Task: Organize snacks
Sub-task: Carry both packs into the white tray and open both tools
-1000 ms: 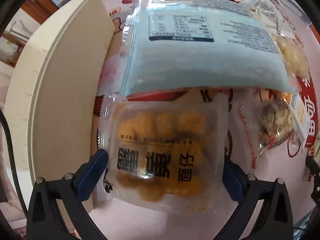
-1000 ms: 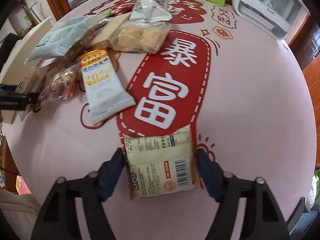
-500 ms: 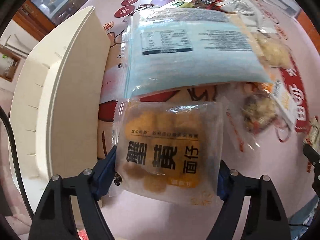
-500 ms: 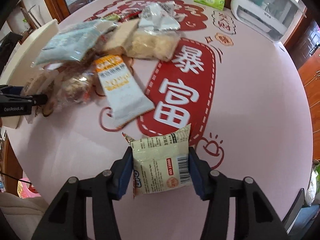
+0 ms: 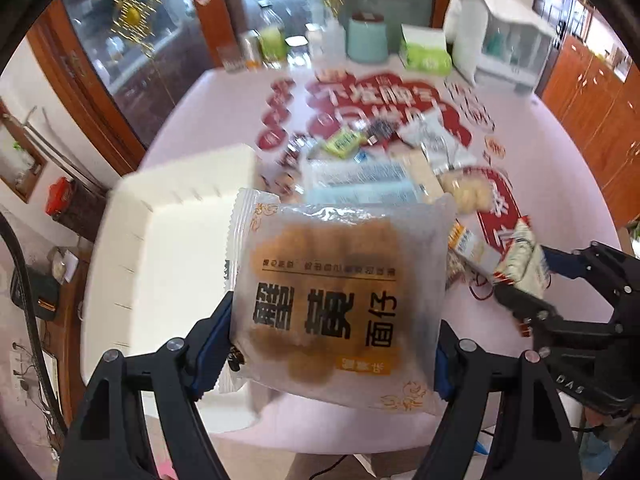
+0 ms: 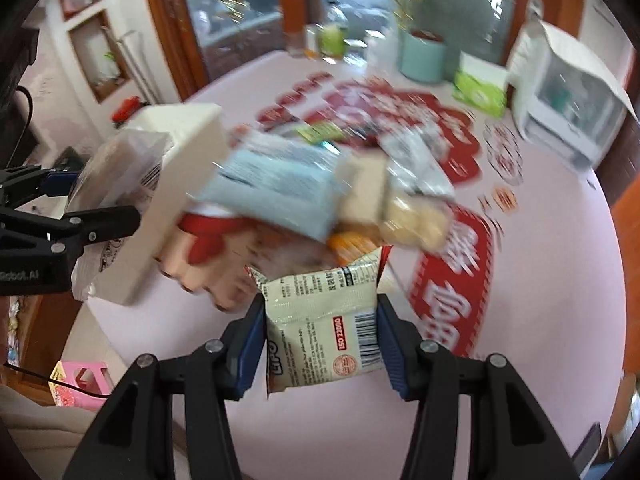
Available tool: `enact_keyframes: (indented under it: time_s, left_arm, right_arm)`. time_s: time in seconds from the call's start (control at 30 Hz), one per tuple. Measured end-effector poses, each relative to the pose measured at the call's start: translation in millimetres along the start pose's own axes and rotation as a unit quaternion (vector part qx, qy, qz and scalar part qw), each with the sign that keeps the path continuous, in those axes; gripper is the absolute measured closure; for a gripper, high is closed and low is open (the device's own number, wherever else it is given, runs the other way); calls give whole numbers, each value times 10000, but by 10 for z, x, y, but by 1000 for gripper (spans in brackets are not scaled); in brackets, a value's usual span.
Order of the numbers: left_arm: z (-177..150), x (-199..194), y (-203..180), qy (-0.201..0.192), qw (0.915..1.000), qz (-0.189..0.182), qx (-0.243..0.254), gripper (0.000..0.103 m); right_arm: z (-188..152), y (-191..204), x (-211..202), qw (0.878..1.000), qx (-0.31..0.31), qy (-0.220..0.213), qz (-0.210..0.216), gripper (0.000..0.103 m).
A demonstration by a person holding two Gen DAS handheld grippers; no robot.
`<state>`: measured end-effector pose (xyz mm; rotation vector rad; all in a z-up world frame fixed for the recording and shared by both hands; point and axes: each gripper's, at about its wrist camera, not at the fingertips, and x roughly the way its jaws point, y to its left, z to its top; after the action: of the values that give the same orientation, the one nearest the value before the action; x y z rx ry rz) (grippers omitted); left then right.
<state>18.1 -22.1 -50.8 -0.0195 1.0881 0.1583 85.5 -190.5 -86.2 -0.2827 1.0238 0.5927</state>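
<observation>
My left gripper (image 5: pixel 332 340) is shut on a clear packet of orange-brown snack balls (image 5: pixel 340 300) with black characters, held in the air beside the cream storage box (image 5: pixel 160 248). My right gripper (image 6: pixel 320 332) is shut on a small cream snack packet (image 6: pixel 324 328) with a barcode, lifted above the table's near edge. The right gripper and its packet also show in the left wrist view (image 5: pixel 520 268). The left gripper shows at the left of the right wrist view (image 6: pixel 60 208). A pile of snacks, with a pale blue bag (image 6: pixel 276 188) on top, lies on the table.
The round pink table (image 6: pixel 540 320) has red printed characters. At its far side stand a white appliance (image 5: pixel 500 36), a green tissue box (image 5: pixel 424 52), a teal canister (image 5: pixel 366 36) and bottles. A pink stool (image 6: pixel 76 384) stands on the floor at the left.
Both grippers have risen off the table with their packets and tilted up to face the room. The right gripper closed tighter on its packet.
</observation>
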Motion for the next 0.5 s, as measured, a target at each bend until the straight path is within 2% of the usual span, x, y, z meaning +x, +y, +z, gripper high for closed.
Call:
enact_keyframes:
  time_s: [0.07, 0.1, 0.17, 0.2, 0.33, 0.4, 0.5]
  left_arm:
    - [33, -125, 155, -131, 9999, 31, -79, 24]
    - [36, -183, 254, -195, 9997, 48, -116, 24]
    - [29, -255, 437, -275, 9994, 97, -170, 24]
    - [35, -255, 522, -304, 9992, 122, -207, 24]
    - [51, -257, 993, -361, 9985, 84, -395, 23]
    - [64, -230, 1224, -349, 9987, 78, -364, 23]
    - [65, -179, 1520, -338, 9990, 45, -272, 23]
  right_arm:
    - [182, 282, -118, 9995, -217, -188, 128, 51]
    - [182, 282, -118, 9995, -217, -188, 128, 51]
    - [369, 579, -249, 9988, -346, -331, 76, 51]
    - [369, 579, -249, 9988, -346, -331, 76, 51]
    - [613, 991, -375, 9981, -338, -510, 71, 51]
    - [786, 1299, -376, 9983, -311, -498, 39, 51]
    - [873, 1491, -363, 9984, -271, -484, 77, 50]
